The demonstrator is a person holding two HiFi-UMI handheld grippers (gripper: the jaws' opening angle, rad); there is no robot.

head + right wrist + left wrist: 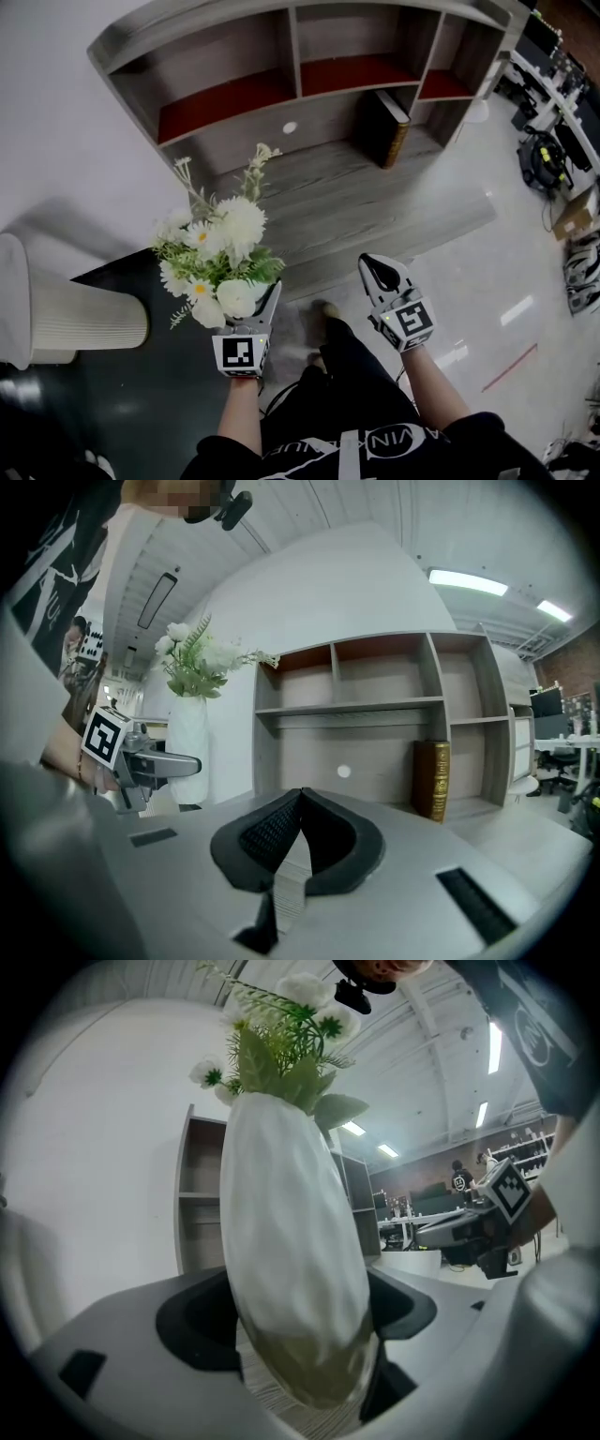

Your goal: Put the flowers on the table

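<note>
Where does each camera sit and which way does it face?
Head view: on the head, steeply down at shelf unit; both forearms, left tongs, right tongs show.
Left gripper view: on left tongs, along jaws clamping the vase; shirt above.
Right gripper view: on right tongs, jaws shut empty, facing shelf unit; shirt at left.
Shared: head and right gripper views both show the book.

vase (291, 1241): white, matt, dimpled | shelf (319, 197): grey wood grain | floor (469, 272): glossy, smooth

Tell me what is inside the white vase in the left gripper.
White flowers and green leaves stick out of the mouth of the vase. Its opaque wall hides the stems and whatever else is inside.
</note>
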